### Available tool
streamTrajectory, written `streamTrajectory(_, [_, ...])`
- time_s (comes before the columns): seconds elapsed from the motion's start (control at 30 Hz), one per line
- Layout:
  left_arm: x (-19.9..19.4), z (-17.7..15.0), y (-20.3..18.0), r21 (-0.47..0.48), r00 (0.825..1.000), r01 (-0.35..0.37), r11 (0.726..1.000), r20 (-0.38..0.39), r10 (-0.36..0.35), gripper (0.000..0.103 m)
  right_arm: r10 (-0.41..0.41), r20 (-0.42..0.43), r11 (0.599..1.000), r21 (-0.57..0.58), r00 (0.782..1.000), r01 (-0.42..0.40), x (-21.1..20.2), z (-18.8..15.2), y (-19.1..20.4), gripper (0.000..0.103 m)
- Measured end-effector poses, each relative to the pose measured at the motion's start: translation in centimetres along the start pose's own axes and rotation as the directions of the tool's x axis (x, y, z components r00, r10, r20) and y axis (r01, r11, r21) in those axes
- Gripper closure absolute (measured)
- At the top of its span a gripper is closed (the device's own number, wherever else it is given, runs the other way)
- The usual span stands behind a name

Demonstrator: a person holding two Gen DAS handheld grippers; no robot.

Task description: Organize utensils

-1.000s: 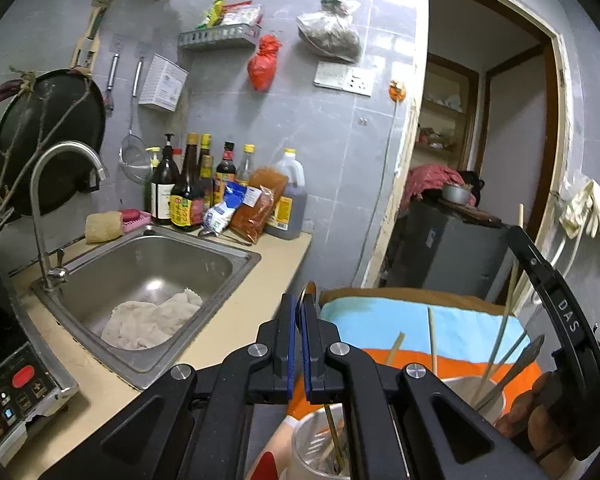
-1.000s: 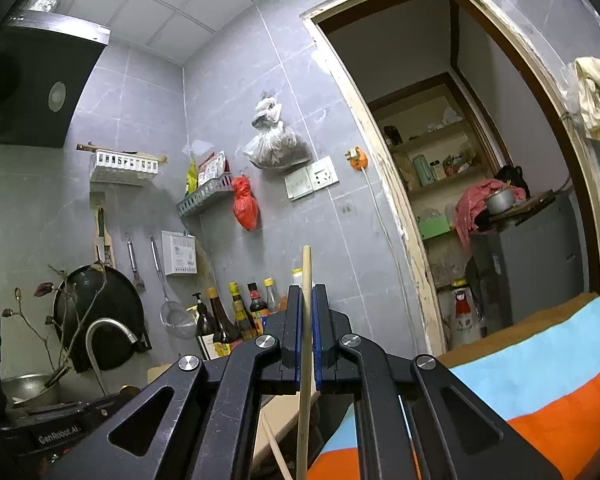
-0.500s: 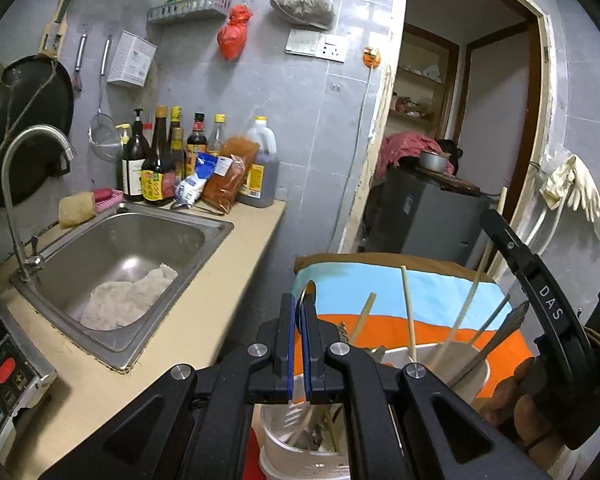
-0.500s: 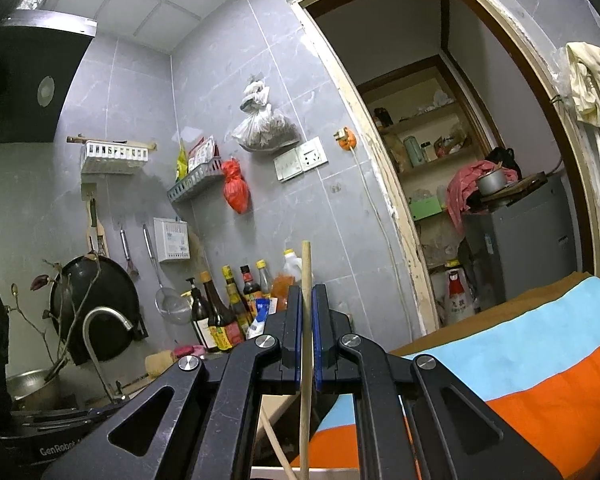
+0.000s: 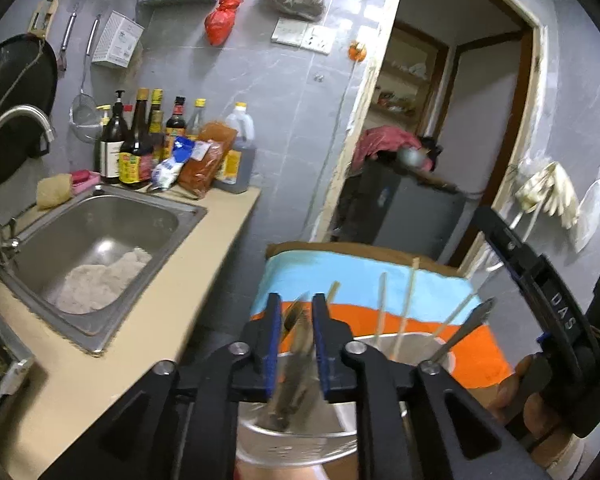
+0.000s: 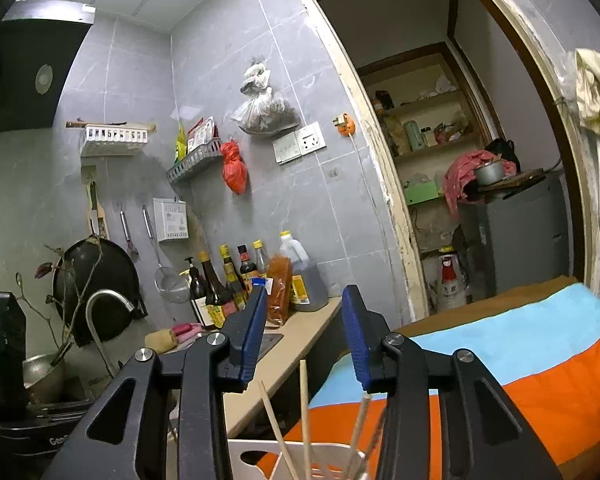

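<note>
In the left wrist view my left gripper is open. A blurred metal spoon is between its blue pads, dropping into the white utensil holder just below. Several wooden chopsticks and a metal handle stand in the holder's right part. The right gripper's body shows at right, held by a hand. In the right wrist view my right gripper is open and empty above the holder, where chopsticks stand.
A steel sink with a white cloth lies left, on a beige counter. Sauce bottles stand against the wall. A striped blue and orange cloth lies under the holder. A doorway opens behind.
Both grippers opened. The right let go of its chopstick, which now stands in the holder. The left let go of the spoon, which is falling into the holder.
</note>
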State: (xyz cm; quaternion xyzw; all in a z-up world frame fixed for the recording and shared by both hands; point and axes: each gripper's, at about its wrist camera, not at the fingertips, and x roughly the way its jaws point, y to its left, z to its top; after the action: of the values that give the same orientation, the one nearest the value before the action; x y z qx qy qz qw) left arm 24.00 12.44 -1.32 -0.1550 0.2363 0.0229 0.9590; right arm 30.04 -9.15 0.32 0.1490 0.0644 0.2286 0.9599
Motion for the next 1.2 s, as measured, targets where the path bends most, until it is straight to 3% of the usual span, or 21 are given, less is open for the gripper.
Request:
streamTrajectory(0.07, [-0.1, -0.1, -0.4, -0.013, 1.000, 0.016, 1.000, 0.009, -0.016, 0.071, -0.009, -0.008, 1.000, -0.012, 1.000, 0.009, -0.6, 0.4, -0.1, 0.069])
streamTrajectory(0.27, [-0.5, -0.4, -1.7, -0.024, 0.999, 0.037, 0.999, 0.023, -0.037, 0.063, -0.035, -0.029, 0.999, -0.035, 0.999, 0.034, -2.5, 1.5, -0.7, 0.068])
streamTrajectory(0.37, [-1.2, -0.3, -2.4, -0.031, 0.998, 0.052, 0.998, 0.036, -0.050, 0.052, -0.051, -0.038, 0.998, -0.036, 0.998, 0.050, -3.5, 2.1, -1.4, 0.057])
streamTrajectory(0.5, [-2.7, -0.4, -3.9, -0.030, 0.996, 0.066, 0.997, 0.055, -0.065, 0.041, -0.077, -0.049, 0.997, -0.033, 0.996, 0.076, -5.4, 2.9, -2.3, 0.055])
streamTrajectory(0.87, [-7.7, -1.6, -8.8, 0.010, 0.991, 0.093, 0.996, 0.097, -0.093, 0.009, -0.142, -0.060, 0.989, -0.044, 0.988, 0.140, -12.8, 5.2, -4.3, 0.028])
streamTrajectory(1.0, [-9.6, -2.7, -10.7, 0.058, 0.992, 0.076, 0.995, 0.095, -0.081, 0.001, -0.181, -0.074, 0.983, -0.043, 0.981, 0.178, -15.8, 5.7, -5.3, 0.015])
streamTrajectory(1.2, [-12.0, -4.9, -12.1, 0.083, 0.996, 0.028, 0.996, 0.082, -0.034, 0.001, -0.221, -0.103, 0.974, -0.063, 0.970, 0.216, -19.8, 6.0, -6.6, 0.003])
